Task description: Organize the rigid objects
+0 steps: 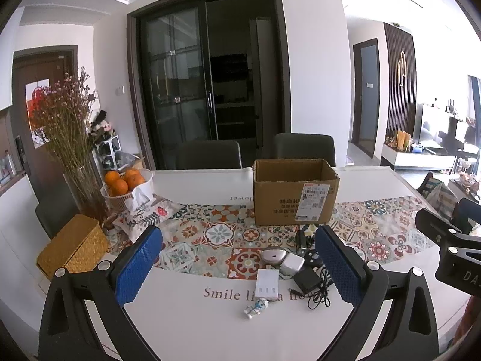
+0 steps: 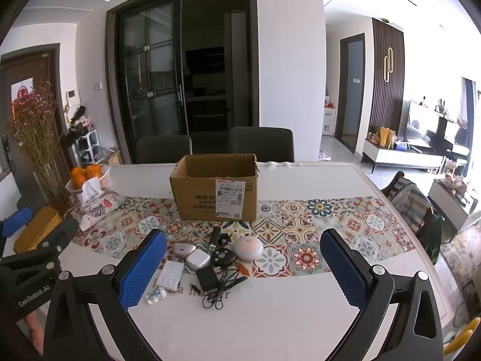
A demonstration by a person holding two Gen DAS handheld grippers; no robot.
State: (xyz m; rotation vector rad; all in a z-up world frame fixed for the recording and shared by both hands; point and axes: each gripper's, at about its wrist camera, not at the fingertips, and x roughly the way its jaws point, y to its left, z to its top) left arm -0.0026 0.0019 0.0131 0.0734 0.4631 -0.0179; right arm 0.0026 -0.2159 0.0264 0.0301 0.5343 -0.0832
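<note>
An open cardboard box (image 1: 296,192) (image 2: 215,192) stands on the patterned runner. In front of it lies a cluster of small items: a white power strip (image 1: 266,284) (image 2: 170,275), a white cube charger (image 1: 292,264) (image 2: 197,259), a black adapter with cable (image 1: 306,281) (image 2: 207,278), a round white lamp (image 2: 248,248), a black disc (image 2: 223,255), a small blue-and-white figurine (image 1: 255,307) (image 2: 156,294). My left gripper (image 1: 240,267) hovers open above the table, nothing between its blue pads. My right gripper (image 2: 243,267) is likewise open and empty.
At the left stand a vase of dried flowers (image 1: 75,150), a basket of oranges (image 1: 126,183), a printed pouch (image 1: 144,213) and a woven yellow box (image 1: 72,246). Two dark chairs (image 1: 305,147) sit behind the white table (image 1: 210,331). Another chair (image 2: 412,201) is at the right.
</note>
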